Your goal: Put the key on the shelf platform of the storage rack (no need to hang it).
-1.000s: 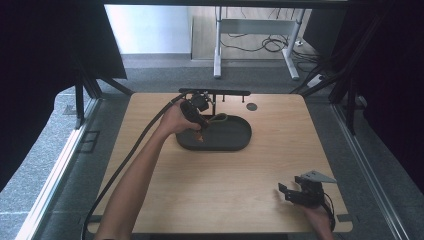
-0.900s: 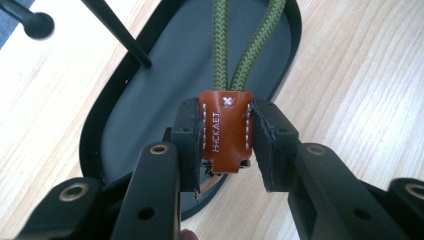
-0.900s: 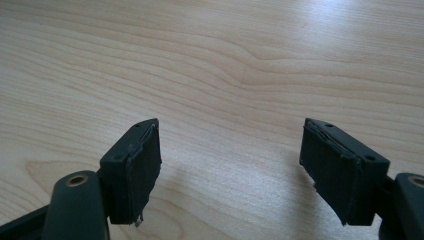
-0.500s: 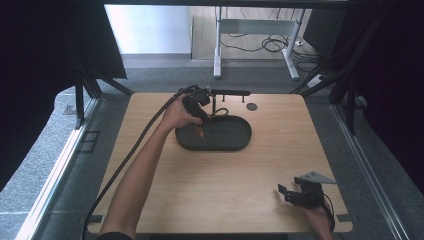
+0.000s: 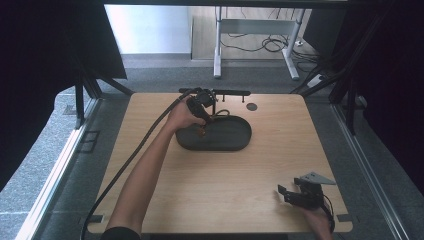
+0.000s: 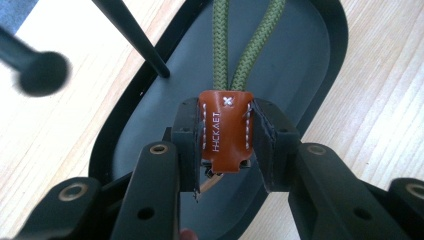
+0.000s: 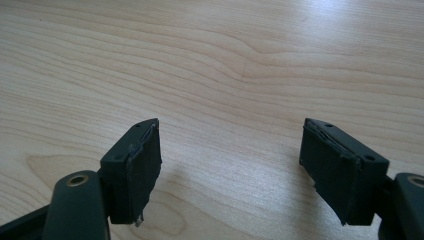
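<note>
My left gripper [image 6: 226, 150] is shut on a brown leather tag [image 6: 225, 132] with white stitching. A doubled olive-green cord [image 6: 220, 45] runs from the tag away from the camera. Tag and cord hang over a dark oval tray [image 6: 310, 45]. In the high view the left gripper [image 5: 202, 125] is at the back left part of the tray [image 5: 235, 142], with the hand just behind it. My right gripper [image 5: 290, 192] rests low at the table's front right, and its jaws [image 7: 230, 165] stand wide open over bare wood with nothing between them.
A black stand with a horizontal bar [image 5: 220, 92] rises just behind the tray; one of its rods [image 6: 132, 37] and a blurred knob [image 6: 42, 75] are close to the left gripper. A small dark disc [image 5: 251, 106] lies on the table behind the tray.
The left hand has sunk from beside the stand's bar toward the tray, with the tag still in the gripper. The right gripper has not moved.
</note>
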The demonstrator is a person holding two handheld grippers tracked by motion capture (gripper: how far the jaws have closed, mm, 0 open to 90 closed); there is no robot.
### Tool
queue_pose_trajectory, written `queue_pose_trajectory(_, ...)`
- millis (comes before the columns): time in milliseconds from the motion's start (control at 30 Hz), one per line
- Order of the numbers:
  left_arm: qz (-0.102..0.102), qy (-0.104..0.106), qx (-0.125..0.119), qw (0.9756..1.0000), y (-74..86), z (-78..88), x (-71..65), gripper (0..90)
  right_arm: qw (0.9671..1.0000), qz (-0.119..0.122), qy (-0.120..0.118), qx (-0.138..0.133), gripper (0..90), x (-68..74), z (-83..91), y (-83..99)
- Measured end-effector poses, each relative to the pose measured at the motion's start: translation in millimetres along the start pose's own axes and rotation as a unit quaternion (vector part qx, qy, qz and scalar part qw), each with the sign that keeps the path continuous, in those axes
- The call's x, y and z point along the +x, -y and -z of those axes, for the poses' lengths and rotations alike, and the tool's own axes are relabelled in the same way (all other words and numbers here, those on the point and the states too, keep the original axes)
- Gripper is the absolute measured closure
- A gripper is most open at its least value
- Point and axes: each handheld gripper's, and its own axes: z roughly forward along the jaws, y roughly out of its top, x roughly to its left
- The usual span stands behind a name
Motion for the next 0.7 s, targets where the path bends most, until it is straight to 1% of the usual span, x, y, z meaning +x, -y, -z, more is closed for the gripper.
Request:
queue_pose_trajectory(33,-0.002,-0.004,0.002,1.0,0.4,-3.9,-0.3,66.5,1.0,-0.001,0.001,0.0,25.0,-0.7,0.6,0.4)
queue_pose_trajectory(67,-0.002,-0.004,0.002,1.0,0.4,-3.9,-0.3,66.4,1.0,-0.001,0.001,0.0,25.0,-0.7,0.6,0.4)
queue_pose_trajectory(133,0.002,-0.007,0.001,1.0,1.9,-8.7,-0.4,66.3,1.0,0.0,0.001,-0.001,25.0,-0.6,0.7,0.3)
queue_pose_trajectory(267,0.0,-0.008,0.017,0.9998,5.6,-20.6,-0.3,65.5,1.0,0.002,-0.001,0.001,24.9,1.3,-0.4,-0.3)
queue_pose_trajectory(300,0.002,-0.007,0.016,0.9998,6.1,-21.5,-0.1,65.4,1.0,0.003,-0.001,0.001,25.0,1.3,-0.6,-0.2)
queue_pose_trajectory(433,0.001,-0.01,0.014,0.9999,7.2,-22.3,0.1,62.6,1.0,0.001,-0.001,0.003,25.0,0.5,-0.7,0.2)
queue_pose_trajectory(567,0.001,-0.01,0.009,0.9999,8.7,-18.1,-1.3,60.9,1.0,-0.001,0.0,0.002,25.0,0.2,-0.9,0.4)
queue_pose_trajectory(600,-0.004,-0.01,0.009,0.9999,8.6,-17.0,-1.2,60.5,1.0,0.0,0.0,0.001,25.0,0.4,-1.0,0.3)
queue_pose_trajectory(700,-0.004,-0.01,0.006,0.9999,8.4,-13.5,-2.8,59.9,1.0,0.001,-0.002,0.002,25.0,1.0,-0.8,0.1)
